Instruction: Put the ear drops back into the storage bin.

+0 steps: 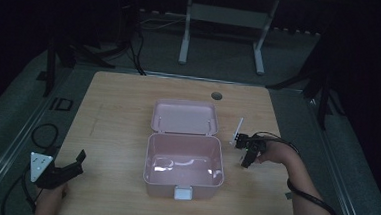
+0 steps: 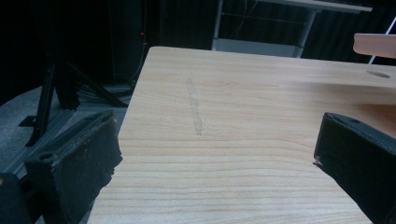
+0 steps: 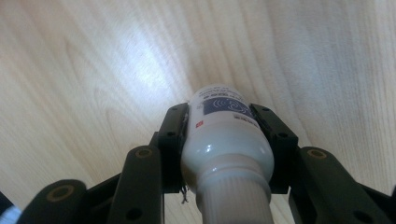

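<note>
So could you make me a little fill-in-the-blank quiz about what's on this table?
1. The right gripper is shut on a white ____.
2. The pink box on the table has its lid ____.
3. The left gripper has its fingers ____, with nothing between them.

Missing words: bottle; open; open

Your wooden table (image 1: pixel 117 133) has a round cable hole (image 1: pixel 217 95) at 12 o'clock and a faint grey scuff (image 2: pixel 194 109) toward 9. Beyond the 12 o'clock edge sits a white desk frame (image 1: pixel 223 24); black stand legs (image 1: pixel 56 59) at 10.
</note>
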Available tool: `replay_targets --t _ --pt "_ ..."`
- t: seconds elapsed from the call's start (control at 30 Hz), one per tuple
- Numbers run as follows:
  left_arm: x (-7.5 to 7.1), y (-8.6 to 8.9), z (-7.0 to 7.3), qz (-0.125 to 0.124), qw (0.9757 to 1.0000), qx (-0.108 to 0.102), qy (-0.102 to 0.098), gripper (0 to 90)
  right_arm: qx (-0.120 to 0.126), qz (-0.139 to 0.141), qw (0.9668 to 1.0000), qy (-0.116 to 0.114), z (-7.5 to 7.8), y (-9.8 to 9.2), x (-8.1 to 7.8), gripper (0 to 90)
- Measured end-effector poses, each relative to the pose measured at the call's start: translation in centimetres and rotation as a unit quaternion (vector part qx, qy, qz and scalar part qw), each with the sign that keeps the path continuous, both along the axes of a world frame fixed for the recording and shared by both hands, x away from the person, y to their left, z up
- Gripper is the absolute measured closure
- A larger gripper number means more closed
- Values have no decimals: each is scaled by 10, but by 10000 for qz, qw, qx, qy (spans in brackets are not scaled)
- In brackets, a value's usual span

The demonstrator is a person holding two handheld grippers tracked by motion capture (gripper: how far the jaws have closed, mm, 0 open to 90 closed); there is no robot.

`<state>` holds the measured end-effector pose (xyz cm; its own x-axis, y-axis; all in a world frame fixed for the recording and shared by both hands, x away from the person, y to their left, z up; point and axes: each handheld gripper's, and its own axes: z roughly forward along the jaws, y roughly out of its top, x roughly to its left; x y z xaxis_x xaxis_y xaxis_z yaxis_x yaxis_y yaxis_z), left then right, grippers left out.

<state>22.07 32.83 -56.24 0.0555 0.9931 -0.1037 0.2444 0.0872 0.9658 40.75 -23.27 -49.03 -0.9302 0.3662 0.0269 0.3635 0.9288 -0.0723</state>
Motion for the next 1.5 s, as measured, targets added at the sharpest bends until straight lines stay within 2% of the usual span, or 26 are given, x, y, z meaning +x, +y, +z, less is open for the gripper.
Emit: replay_targets --t 0.07,0.2,0.33,0.37,0.47,0.63,0.73,1.03,1.1,1.37,1.5 --pt "0 0 0 2 10000 0 0 5 34 220 9998 -12 0 -1 -3 596" --pt "0 0 0 4 10000 -3 3 5 144 572 9982 107 2 -3 -10 596" --pt "0 0 0 8 10000 -5 3 4 168 1048 9942 156 4 -1 -19 596" --pt "0 0 0 7 10000 -4 3 5 140 1188 9928 104 4 0 -22 596" --pt "0 0 0 12 10000 -4 5 5 -26 1379 9904 -26 6 3 -29 596" --pt "0 0 0 16 10000 -3 4 4 -249 1741 9844 35 8 7 -41 597" --pt "0 0 0 17 10000 -2 10 5 -272 1927 9808 127 9 9 -51 596" --pt "0 0 0 21 10000 -11 13 5 -203 2086 9775 256 9 15 -59 597" --pt "0 0 0 19 10000 -13 15 5 -215 2044 9783 245 12 16 -58 597" --pt "0 0 0 20 10000 -10 -3 4 -37 2013 9795 86 32 18 -58 597" --pt "0 0 0 25 10000 -8 8 5 -92 2089 9779 45 42 23 -61 597"
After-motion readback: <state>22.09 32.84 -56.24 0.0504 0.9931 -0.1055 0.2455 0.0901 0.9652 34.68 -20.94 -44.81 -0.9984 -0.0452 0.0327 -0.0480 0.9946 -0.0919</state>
